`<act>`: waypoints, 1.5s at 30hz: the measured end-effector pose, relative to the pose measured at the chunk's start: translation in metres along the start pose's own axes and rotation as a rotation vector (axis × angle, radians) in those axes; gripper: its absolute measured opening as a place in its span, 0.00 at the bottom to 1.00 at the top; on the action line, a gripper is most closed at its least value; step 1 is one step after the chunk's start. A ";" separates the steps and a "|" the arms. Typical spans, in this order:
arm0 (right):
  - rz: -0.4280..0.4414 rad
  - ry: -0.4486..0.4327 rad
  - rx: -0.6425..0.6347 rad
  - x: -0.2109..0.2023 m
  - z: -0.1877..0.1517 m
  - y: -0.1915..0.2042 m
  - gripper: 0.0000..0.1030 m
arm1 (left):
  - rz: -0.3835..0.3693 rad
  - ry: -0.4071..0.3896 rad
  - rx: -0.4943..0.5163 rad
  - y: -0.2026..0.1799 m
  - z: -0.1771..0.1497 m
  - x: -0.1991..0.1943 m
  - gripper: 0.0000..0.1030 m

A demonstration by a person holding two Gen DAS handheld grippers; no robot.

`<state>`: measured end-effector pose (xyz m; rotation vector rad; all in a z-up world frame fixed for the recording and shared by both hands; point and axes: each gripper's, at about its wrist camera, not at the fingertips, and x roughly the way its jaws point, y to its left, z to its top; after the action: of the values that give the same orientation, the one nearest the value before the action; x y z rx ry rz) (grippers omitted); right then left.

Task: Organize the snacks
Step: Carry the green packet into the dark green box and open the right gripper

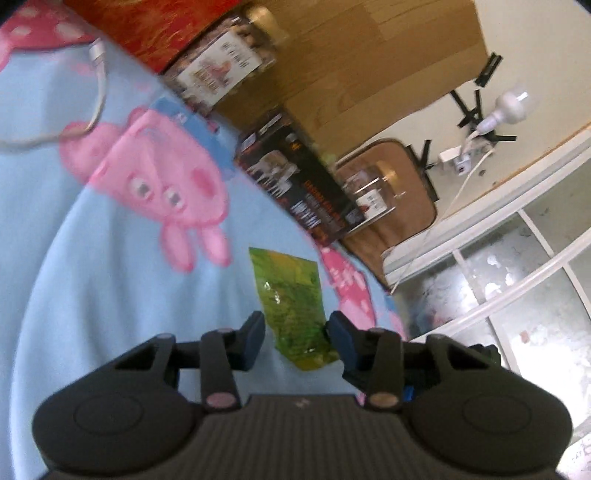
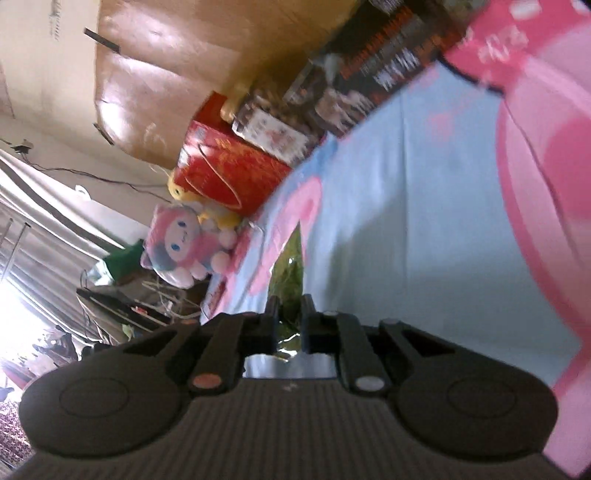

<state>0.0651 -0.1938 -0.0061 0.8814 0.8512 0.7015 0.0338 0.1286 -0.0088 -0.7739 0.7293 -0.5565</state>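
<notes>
Everything sits on a light blue Peppa Pig sheet (image 1: 74, 258), with a wood-look headboard (image 1: 369, 55) behind it, a cream wall and a frosted window off to the side.

From the left gripper (image 1: 297, 338), going left to right ahead of the jaws: a white charging cable (image 1: 96, 92) far left, a red gift box (image 1: 155, 26), a clear nut jar (image 1: 221, 70), then a black snack box (image 1: 295, 184) straight out front. Its jaws are spread wide, and the green snack packet (image 1: 291, 302) lies flat between them, no clear contact with either pad.

From the right gripper (image 2: 290, 325), a pink plush toy (image 2: 184, 243) sits far left, the red gift box (image 2: 229, 173) and nut jar (image 2: 273, 129) beyond, and the black snack box (image 2: 369, 74) up right. Its jaws are nearly closed and pinching the near edge of the green snack packet (image 2: 290, 273), which sticks out ahead of the fingertips.
</notes>
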 end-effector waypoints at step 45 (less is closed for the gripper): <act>-0.313 -0.452 -0.485 0.041 0.143 0.018 0.17 | 0.272 -0.112 0.322 -0.065 0.106 0.083 0.41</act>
<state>0.2045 -0.2043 0.0477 0.4266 0.3722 0.3821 0.1542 0.0780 0.0633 -0.3950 0.6094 -0.3673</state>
